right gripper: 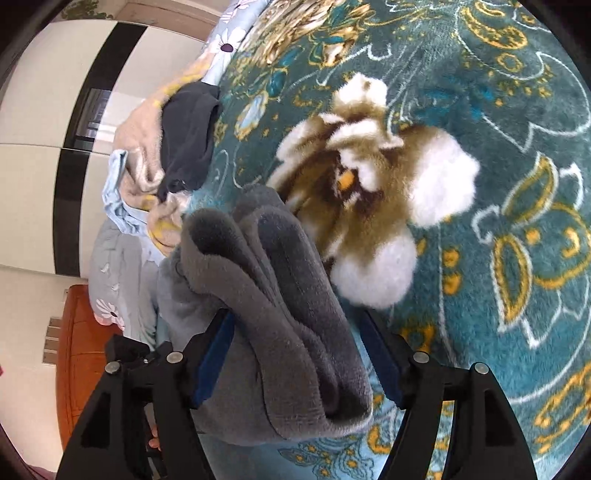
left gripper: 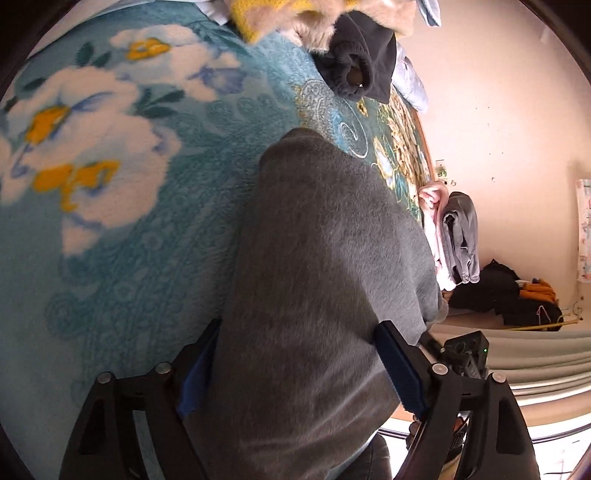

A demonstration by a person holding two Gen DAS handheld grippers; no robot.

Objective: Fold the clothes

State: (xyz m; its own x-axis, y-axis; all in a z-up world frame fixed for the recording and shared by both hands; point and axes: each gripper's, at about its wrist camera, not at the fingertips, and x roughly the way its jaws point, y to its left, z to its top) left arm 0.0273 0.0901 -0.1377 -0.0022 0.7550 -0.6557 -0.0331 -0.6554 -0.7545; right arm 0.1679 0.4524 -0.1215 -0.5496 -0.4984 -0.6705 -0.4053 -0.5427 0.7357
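Note:
A grey fleece garment (left gripper: 317, 258) lies on the teal floral blanket (left gripper: 129, 184) of a bed. In the left wrist view it runs lengthwise between the fingers of my left gripper (left gripper: 299, 369), which stand wide apart and open around it. In the right wrist view the same grey garment (right gripper: 280, 295) is bunched in thick folds. My right gripper (right gripper: 297, 362) is open around the bundle. The cloth rests against the left blue pad (right gripper: 214, 362), while the right pad stays a little apart from it.
A heap of clothes sits at the bed's far end: a yellow-cream fleece (left gripper: 266, 18) and a dark grey garment (left gripper: 362, 62), the latter also in the right wrist view (right gripper: 192, 133). Pink and grey clothes (left gripper: 454, 236) hang off the bed's edge. A dark pile (left gripper: 498, 295) lies on the floor.

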